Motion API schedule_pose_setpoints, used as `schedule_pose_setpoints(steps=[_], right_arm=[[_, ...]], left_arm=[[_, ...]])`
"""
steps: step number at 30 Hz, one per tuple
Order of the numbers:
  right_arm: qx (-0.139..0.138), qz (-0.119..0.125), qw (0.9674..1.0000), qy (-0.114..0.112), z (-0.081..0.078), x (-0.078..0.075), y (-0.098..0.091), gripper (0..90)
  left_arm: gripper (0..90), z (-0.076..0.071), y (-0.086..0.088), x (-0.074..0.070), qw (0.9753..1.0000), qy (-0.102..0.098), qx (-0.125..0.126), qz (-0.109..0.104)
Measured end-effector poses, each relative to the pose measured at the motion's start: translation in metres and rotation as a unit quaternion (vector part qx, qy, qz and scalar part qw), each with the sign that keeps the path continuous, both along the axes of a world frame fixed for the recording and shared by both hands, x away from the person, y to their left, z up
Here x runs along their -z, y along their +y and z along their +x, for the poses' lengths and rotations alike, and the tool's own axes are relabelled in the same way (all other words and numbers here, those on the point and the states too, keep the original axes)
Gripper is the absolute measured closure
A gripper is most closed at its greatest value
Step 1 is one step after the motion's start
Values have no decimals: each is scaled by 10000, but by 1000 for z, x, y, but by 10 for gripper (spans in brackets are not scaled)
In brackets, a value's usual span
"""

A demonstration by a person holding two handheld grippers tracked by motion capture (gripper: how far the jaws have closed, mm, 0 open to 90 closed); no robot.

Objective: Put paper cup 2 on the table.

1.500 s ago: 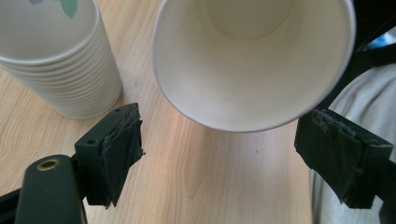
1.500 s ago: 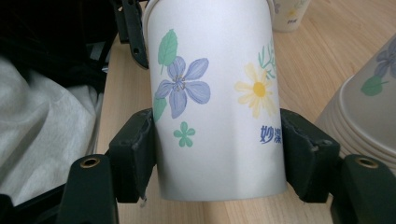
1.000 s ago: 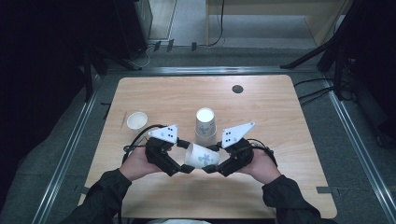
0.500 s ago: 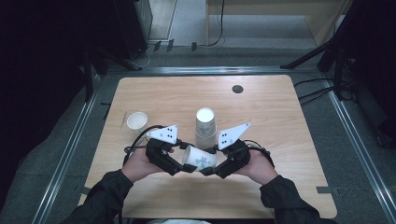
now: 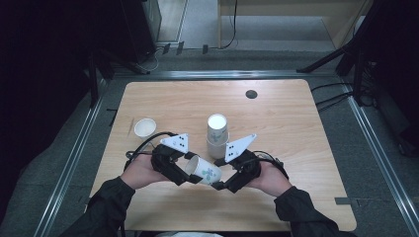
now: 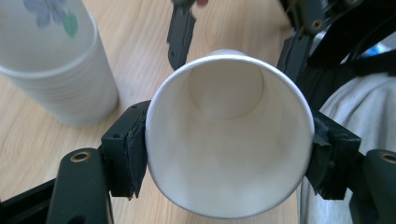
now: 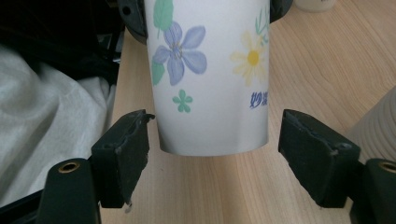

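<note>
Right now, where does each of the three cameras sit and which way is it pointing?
High view: above the near table edge, looking forward and down on the light wooden table; both forearms enter from below.
Left gripper view: on the left tongs, looking into the flowered white paper cup they clamp.
Right gripper view: on the right tongs, whose jaws have just opened off that cup's base.
Shared: all show this cup and the upturned white cup stack.

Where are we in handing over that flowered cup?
Done: the left gripper is clamped on the paper cup at its rim. In hand: the right gripper has just been opening, pads clear of the cup's base. Left: draw the right gripper away; the cup stack stands just behind.
</note>
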State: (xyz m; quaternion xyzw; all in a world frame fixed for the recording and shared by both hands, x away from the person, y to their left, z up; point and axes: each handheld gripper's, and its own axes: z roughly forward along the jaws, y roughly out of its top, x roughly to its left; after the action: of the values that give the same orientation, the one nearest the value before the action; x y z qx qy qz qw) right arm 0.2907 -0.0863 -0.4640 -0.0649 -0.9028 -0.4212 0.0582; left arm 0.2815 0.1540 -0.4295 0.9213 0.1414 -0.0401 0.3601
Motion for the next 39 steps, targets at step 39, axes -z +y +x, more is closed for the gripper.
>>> schedule_pose_setpoints(steps=[39], right_arm=[[-64,-105,9999,-106,1,10,18,339]], left_arm=[[140,-1,-8,2,9995,-215,-178,109]])
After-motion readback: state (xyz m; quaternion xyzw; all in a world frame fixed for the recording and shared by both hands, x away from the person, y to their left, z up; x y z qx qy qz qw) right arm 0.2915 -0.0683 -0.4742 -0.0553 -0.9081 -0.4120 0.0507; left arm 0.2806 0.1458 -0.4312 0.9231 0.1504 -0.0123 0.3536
